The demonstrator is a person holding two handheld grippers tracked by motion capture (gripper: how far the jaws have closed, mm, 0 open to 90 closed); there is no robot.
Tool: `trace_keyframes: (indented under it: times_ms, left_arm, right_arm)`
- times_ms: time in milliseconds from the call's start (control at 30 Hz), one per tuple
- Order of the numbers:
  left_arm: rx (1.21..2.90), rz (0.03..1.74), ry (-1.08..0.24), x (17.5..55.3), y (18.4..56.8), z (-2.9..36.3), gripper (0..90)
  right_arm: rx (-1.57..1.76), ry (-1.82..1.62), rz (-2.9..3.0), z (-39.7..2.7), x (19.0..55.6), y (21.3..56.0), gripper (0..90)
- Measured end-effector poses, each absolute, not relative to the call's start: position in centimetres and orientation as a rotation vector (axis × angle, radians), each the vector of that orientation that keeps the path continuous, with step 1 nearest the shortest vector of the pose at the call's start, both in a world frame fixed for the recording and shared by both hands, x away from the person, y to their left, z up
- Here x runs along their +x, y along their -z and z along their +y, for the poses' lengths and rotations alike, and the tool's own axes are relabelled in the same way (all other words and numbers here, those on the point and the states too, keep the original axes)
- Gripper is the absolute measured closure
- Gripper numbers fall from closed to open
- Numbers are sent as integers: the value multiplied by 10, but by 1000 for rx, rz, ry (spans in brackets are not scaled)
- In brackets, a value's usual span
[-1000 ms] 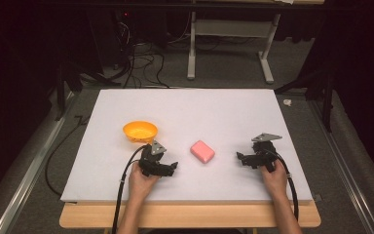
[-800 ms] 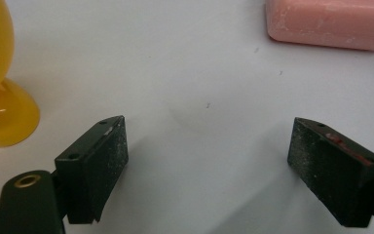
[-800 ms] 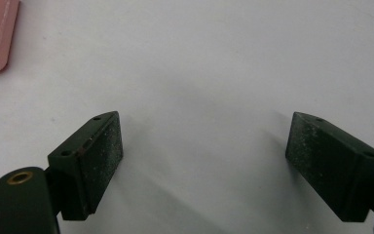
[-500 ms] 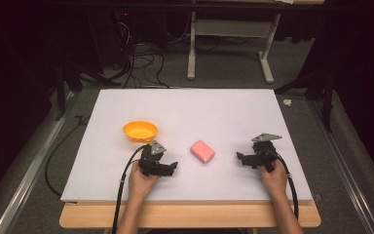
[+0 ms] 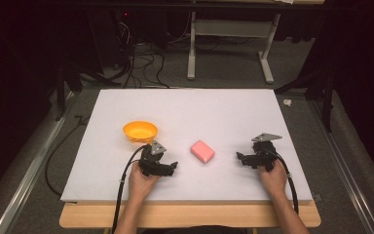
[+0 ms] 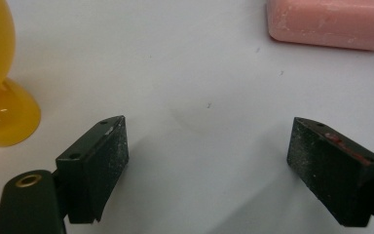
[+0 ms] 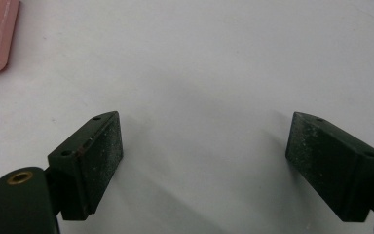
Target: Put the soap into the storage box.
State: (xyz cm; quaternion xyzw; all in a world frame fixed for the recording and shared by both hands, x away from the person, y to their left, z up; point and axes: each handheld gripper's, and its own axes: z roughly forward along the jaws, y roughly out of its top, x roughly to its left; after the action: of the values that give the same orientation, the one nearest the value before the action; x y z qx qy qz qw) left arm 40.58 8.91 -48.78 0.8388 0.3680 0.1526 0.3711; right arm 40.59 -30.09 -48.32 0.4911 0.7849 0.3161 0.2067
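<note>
Your left gripper [image 5: 172, 167] rests low on the white table [image 5: 214, 107] with its jaws spread wide and nothing between them; your right gripper [image 5: 240, 159] sits the same way, wide apart and empty. Between the two lies a pink soap bar [image 5: 202, 151], flat on the table, its long axis running diagonally from near right to far left. An orange bowl [image 5: 140, 131] stands upright just beyond your left gripper. Bare tabletop separates each gripper from the bar.
</note>
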Motion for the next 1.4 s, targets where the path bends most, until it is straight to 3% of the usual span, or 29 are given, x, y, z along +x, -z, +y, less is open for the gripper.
trace_keyframes:
  times_ms: [900,1400]
  left_arm:
    - [2157,960,-410,403,486,85,157]
    - [2144,887,-367,392,474,65,151]
  right_arm:
    - [1365,-879,2186,-301,406,483,142]
    - [1365,-878,2186,-301,406,483,142]
